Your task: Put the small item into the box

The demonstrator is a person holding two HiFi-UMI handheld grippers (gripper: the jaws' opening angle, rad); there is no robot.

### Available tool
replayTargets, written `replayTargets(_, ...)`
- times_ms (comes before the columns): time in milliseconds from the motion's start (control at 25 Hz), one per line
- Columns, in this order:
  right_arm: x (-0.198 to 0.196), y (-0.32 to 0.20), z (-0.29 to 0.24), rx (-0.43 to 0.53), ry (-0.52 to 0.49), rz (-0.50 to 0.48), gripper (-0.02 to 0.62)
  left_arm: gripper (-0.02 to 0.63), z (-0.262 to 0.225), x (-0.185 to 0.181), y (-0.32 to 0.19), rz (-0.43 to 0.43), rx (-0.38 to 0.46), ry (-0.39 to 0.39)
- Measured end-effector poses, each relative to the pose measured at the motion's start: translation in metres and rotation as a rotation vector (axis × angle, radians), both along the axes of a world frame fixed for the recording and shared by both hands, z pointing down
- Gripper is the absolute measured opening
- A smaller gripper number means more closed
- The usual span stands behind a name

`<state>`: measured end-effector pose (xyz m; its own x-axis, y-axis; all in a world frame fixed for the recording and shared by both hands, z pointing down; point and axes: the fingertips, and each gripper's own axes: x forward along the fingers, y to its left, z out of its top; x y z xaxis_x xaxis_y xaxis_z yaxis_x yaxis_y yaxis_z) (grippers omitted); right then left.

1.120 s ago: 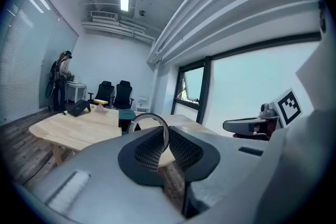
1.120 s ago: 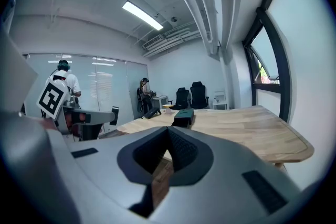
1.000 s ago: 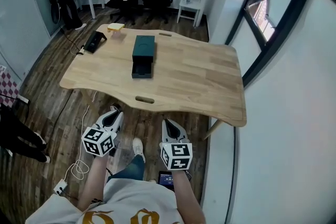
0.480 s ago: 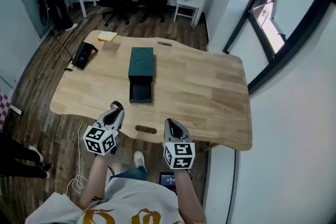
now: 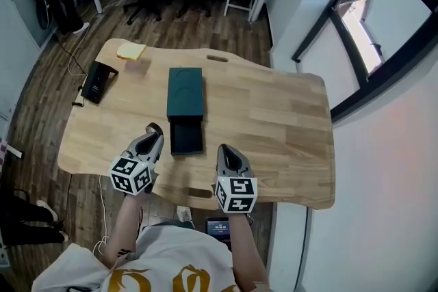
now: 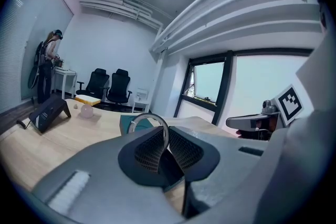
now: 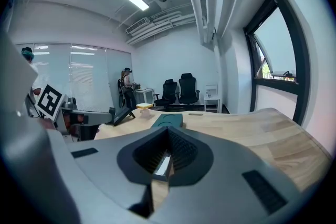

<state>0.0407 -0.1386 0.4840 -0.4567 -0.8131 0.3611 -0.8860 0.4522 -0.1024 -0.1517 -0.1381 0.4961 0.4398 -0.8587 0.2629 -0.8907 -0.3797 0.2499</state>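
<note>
1. On the left gripper [image 6: 166, 134] the fingers are pressed together on a thin silvery ring [image 6: 147, 114]. This is the small item, and its hoop stands up above the tips.
2. On the right gripper [image 7: 167, 128] the fingers are closed as well, with nothing I can make out between them.
3. Both grippers hover over the near edge of the wooden surface [image 5: 274, 113]. The dark green box [image 5: 185, 89] lies just ahead, its drawer [image 5: 186, 137] pulled out toward the person.
4. The step in hand, I judge, is carrying the ring to the box. Next, the left gripper needs to shift right over the open drawer, lower, then part its fingers.
</note>
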Motion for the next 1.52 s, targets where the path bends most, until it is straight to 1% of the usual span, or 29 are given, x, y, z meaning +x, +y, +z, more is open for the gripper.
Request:
replayTargets(200,-0.003,-0.009,0.007,-0.013,-0.001,0.019,0.005,0.034,-0.003,0.005,-0.016,0.054,0.003,-0.003)
replayTargets(360,-0.01,-0.013,0.006,-0.005,-0.009,0.014,0.005,0.034,-0.006,0.005,-0.023,0.072,0.005,-0.009)
replayTargets(600,-0.014,-0.02,0.003,0.003,-0.056,0.011,0.005,0.034,-0.01,0.01,-0.029,0.102,0.017,-0.023)
replayTargets(1080,-0.027,-0.035,0.022,-0.036,-0.054,-0.048,0.005,0.034,-0.005,0.007,-0.038,0.09,0.002,-0.039)
replayTargets(1360,-0.023,-0.045,0.032,-0.055,-0.061,-0.049,0.005,0.034,0.01,0.019,-0.046,0.112,-0.032,-0.052)
replayTargets(1520,-0.016,-0.047,0.045,-0.081,-0.056,-0.035,0.005,0.034,0.019,0.023,-0.05,0.122,-0.047,-0.053)
